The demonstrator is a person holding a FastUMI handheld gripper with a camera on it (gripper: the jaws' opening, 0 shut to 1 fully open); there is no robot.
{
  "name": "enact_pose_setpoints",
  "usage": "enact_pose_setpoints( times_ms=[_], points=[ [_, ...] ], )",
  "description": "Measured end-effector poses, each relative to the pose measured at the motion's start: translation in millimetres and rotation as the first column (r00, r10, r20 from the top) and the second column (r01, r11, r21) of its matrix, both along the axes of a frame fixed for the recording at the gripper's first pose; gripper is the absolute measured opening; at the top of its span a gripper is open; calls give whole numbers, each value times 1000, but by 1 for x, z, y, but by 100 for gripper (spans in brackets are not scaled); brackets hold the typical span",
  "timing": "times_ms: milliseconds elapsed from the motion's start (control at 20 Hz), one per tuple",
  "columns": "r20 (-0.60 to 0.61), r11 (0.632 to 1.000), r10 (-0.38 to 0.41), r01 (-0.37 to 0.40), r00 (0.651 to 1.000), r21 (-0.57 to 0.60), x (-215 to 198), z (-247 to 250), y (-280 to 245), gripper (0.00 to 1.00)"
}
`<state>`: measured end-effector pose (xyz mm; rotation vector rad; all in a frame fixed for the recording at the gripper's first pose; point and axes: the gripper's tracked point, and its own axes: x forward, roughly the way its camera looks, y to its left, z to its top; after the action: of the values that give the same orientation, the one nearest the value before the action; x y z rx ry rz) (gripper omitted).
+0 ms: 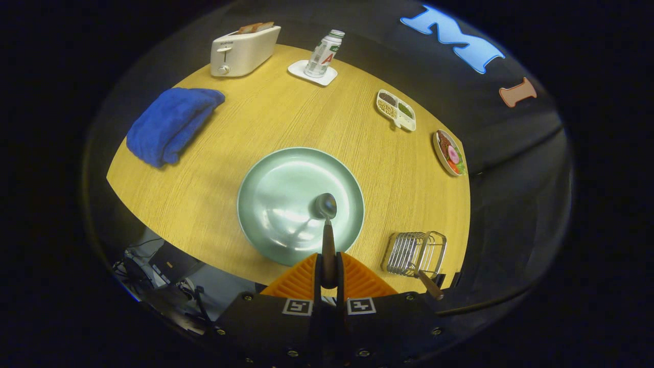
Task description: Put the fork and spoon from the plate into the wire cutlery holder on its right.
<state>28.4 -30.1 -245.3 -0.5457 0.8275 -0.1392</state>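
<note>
Fingers (329, 273) pinch the spoon's (327, 225) wooden handle, its bowl over the green plate (265, 204); the wire cutlery holder (415, 253) beside it holds another wooden-handled utensil (428, 286).

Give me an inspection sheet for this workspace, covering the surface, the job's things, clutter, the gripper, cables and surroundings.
Surface: round wooden table, bare around the plate.
Job's things: spoon held by its handle, bowl over the pale green plate; wire cutlery holder right of the plate, a wooden-handled utensil, probably the fork, already in it.
Clutter: blue towel, toaster with toast in it, bottle on a white coaster, divided snack tray, food dish.
Gripper: hand-held gripper shut on the spoon.
Cables: a tangle below the table's near edge.
Surroundings: black cloth booth wall.
</note>
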Motion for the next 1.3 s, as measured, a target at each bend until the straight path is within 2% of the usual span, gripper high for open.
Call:
enact_pose_setpoints(
  times_ms=[200, 450, 800, 1000, 1300],
  points=[
    [43, 1000, -5, 5, 999, 3, 0, 21, 2, 10],
    [119, 998, -59, 57, 991, 21, -10, 57, -5, 10],
    [215, 975, -220, 218, 952, 34, -40, 111, -47, 10],
    [223, 948, -319, 314, 921, 59, -58, 117, -80, 10],
    [162, 910, -412, 398, 897, 115, -59, 95, -111, 10]
  ],
)
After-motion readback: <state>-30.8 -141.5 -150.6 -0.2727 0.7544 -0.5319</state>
